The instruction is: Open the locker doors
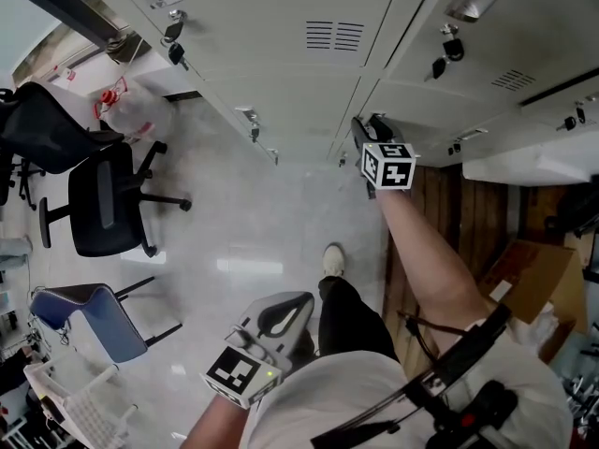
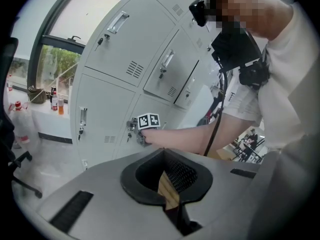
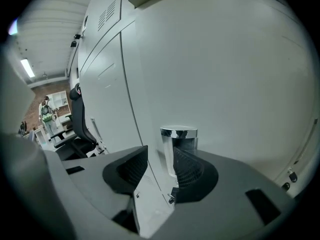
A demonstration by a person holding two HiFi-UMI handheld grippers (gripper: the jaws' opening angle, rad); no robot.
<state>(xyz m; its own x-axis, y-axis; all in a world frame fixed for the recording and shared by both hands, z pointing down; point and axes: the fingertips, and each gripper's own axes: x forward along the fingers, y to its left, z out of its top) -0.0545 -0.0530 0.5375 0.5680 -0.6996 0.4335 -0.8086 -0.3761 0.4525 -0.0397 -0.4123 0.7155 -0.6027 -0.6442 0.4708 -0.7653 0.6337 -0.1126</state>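
A bank of pale grey lockers (image 1: 281, 54) fills the top of the head view, with keys (image 1: 174, 43) hanging in some locks. My right gripper (image 1: 367, 124) is stretched out against a lower locker door at its edge. In the right gripper view its jaws stand apart (image 3: 160, 156), with a chrome knob (image 3: 178, 141) between them, close to the right jaw; the pads do not press on it. My left gripper (image 1: 292, 307) hangs low by the person's body, shut and holding nothing (image 2: 166, 159). The left gripper view shows the right gripper (image 2: 142, 135) at the locker (image 2: 125, 59).
A black office chair (image 1: 103, 199) and a blue chair (image 1: 89, 321) stand on the pale floor at left, with a white basket (image 1: 70, 400) near them. A cardboard box (image 1: 529, 269) lies on wooden flooring at right. The person's shoe (image 1: 332, 260) is near the lockers.
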